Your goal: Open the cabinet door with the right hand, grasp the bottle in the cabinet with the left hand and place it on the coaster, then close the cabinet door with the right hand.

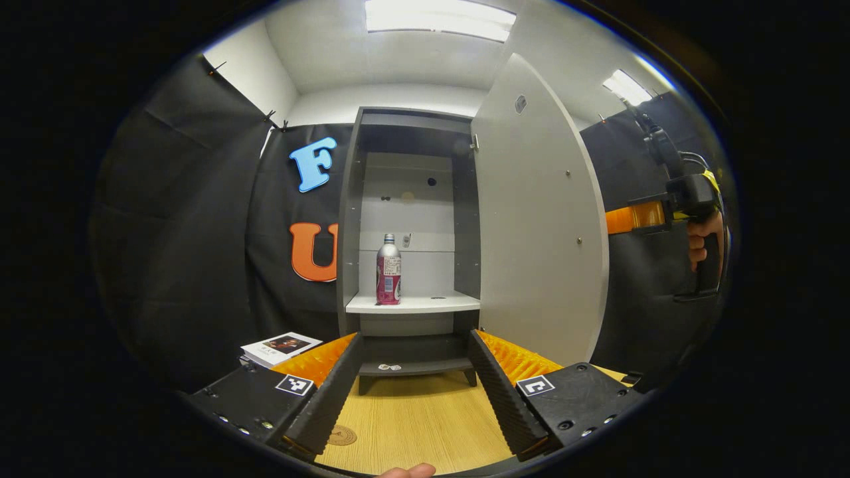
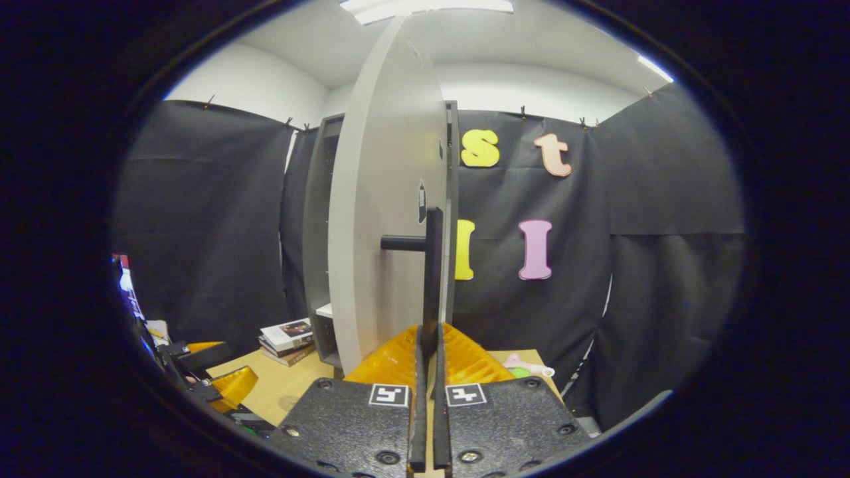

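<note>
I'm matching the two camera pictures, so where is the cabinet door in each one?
Left gripper view: door right of centre, swung open, inner face showing.
Right gripper view: door at centre, nearly edge-on, its handle held by the right gripper.
Shared landmark: books, low and left of the door.

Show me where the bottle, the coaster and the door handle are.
bottle (image 1: 388, 272), left gripper view, on its label.
coaster (image 1: 342, 435), left gripper view, on its centre.
door handle (image 2: 433, 279), right gripper view, on its upright bar.
</note>
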The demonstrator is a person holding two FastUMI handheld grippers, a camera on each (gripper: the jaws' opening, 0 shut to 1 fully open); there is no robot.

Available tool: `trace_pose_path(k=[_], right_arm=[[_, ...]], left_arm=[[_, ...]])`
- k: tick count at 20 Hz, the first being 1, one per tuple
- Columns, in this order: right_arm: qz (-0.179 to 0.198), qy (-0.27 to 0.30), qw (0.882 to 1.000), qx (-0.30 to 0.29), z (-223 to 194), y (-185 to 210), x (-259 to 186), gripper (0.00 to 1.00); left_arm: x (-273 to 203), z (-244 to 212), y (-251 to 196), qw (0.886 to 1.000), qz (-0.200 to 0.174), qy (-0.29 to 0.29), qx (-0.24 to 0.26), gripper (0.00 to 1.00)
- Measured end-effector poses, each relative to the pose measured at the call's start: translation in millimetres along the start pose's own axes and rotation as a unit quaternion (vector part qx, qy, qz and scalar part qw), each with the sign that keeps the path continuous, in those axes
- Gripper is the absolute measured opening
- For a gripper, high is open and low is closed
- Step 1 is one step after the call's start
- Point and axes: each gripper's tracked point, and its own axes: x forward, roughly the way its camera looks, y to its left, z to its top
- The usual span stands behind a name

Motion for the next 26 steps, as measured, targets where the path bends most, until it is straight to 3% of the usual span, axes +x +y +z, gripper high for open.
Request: trace_pose_path(k=[5,11,15,20,22,23,24,26], right_arm=[[-0.026,-0.003,1.000,0.005,0,-25,1,0.05],[-0.024,-0.004,1.000,-0.003,-2,-28,0,0.04],[-0.013,-0.010,1.000,0.010,-1,-25,-29,0.02],[-0.077,-0.039,0.996,-0.006,-3,-68,-54,0.04],[-0.085,-0.038,0.996,-0.001,-14,-72,-54,0.05],[-0.093,-0.033,0.995,-0.003,-20,-76,-53,0.08],[-0.097,-0.028,0.995,-0.006,-26,-80,-50,0.18],[-0.106,-0.024,0.994,-0.001,-34,-86,-47,0.30]], left_arm=[[-2,-2,5,1.000,0.007,0.003,-0.002,0.95],[-5,-3,12,1.000,0.020,0.008,-0.002,0.95],[-7,0,17,1.000,0.029,0.002,-0.001,0.95],[-8,-5,13,1.000,0.026,0.010,-0.004,0.95],[-8,-6,11,1.000,0.024,0.014,-0.005,0.95],[-7,-6,11,1.000,0.023,0.014,-0.005,0.95],[-6,-5,10,1.000,0.023,0.014,-0.004,0.95],[-5,-5,12,1.000,0.025,0.013,-0.003,0.95]])
